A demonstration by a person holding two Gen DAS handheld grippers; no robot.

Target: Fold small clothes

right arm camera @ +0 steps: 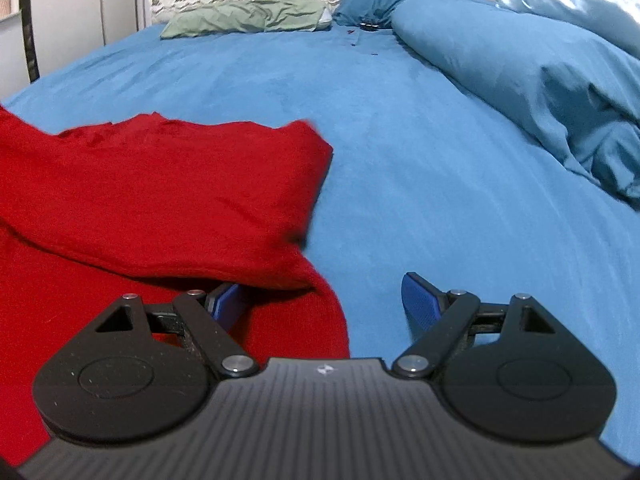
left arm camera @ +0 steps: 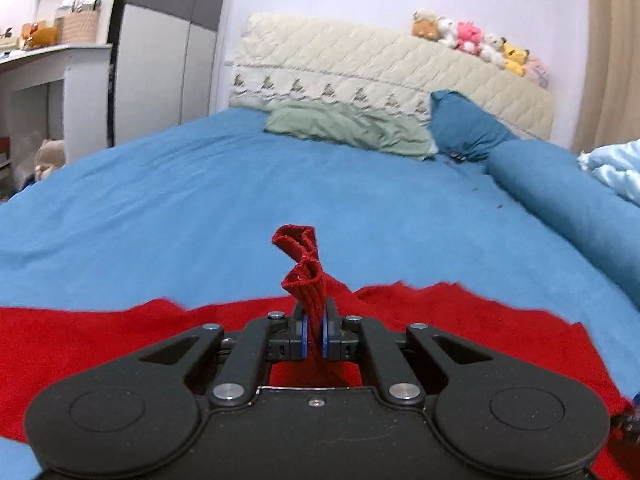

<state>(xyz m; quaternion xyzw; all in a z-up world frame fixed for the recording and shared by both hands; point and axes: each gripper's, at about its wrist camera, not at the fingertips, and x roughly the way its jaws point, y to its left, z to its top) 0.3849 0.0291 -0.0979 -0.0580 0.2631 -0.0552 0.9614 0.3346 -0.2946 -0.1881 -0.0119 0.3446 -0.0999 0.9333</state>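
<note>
Red knit garment [right arm camera: 160, 184] lies on the blue bed [right arm camera: 400, 160]; the left tool [left arm camera: 314, 334] pinches a bunched fold, the right tool [right arm camera: 324, 304] gapes wide, its left finger beneath a flap. Beyond: rolled duvet [right arm camera: 520, 80], green pillow [left arm camera: 344, 126], plush toys [left arm camera: 476, 40].

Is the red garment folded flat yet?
Not yet: red garment has one flap doubled over, while the left claw pinches a bunched edge.

The red knit garment [right arm camera: 160, 184] lies spread on the blue bed [right arm camera: 400, 140], one layer doubled over onto itself, while a ribbed edge of it [left arm camera: 308, 276] stands bunched and twisted upright, pinched in the left hand-held gripper [left arm camera: 315, 334].
</note>
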